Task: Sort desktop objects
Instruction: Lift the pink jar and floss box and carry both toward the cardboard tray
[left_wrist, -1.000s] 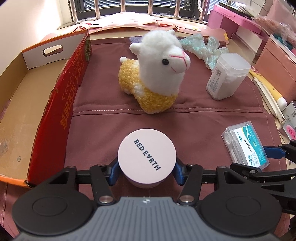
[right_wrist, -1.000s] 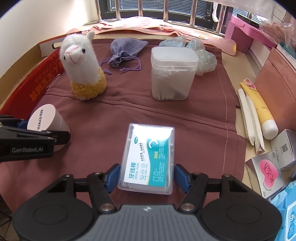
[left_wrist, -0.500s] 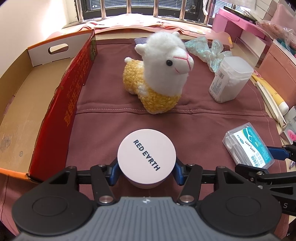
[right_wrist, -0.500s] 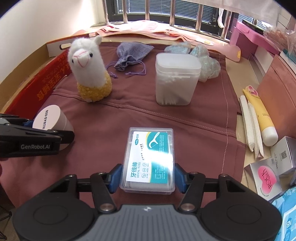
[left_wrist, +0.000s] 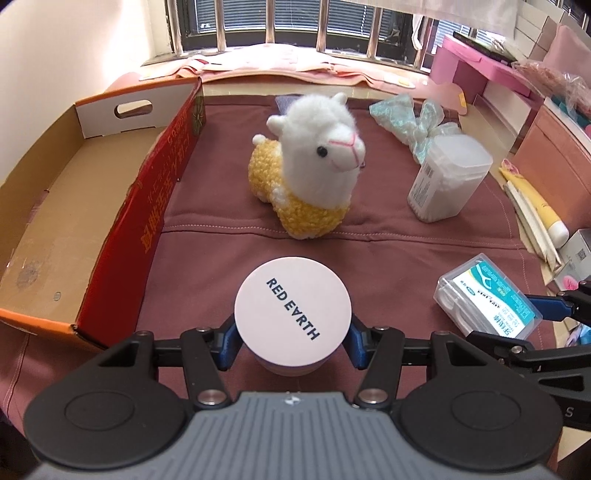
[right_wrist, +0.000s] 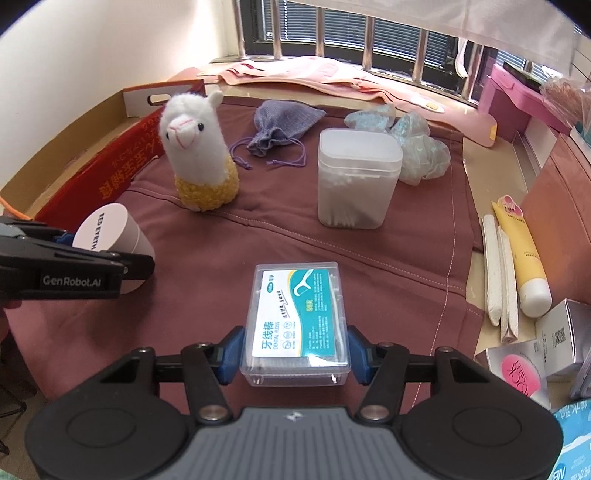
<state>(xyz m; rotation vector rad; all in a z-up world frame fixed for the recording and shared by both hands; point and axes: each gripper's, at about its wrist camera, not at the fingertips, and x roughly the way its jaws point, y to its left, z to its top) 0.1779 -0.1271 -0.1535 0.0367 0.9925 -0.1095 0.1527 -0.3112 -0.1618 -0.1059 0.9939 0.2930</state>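
Cardboard box (left_wrist: 66, 206) along cloth's (left_wrist: 229, 243) left edge, red wall beside toy llama (left_wrist: 310, 173). Bare cloth in front of llama. Swab tub (right_wrist: 356, 177) right of llama. Left claw (left_wrist: 292, 341) clamped on pink jar (left_wrist: 292, 310); right claw (right_wrist: 294, 349) clamped on floss box (right_wrist: 297, 317), both in front of llama.

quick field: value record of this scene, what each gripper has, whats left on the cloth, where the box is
left gripper: shut on pink jar
right gripper: shut on floss pick case
on cloth: plush alpaca, cotton swab tub, purple pouch, crinkled blue bag
cardboard box: left of cloth, nothing seen inside
off cloth, right: yellow tube, small boxes
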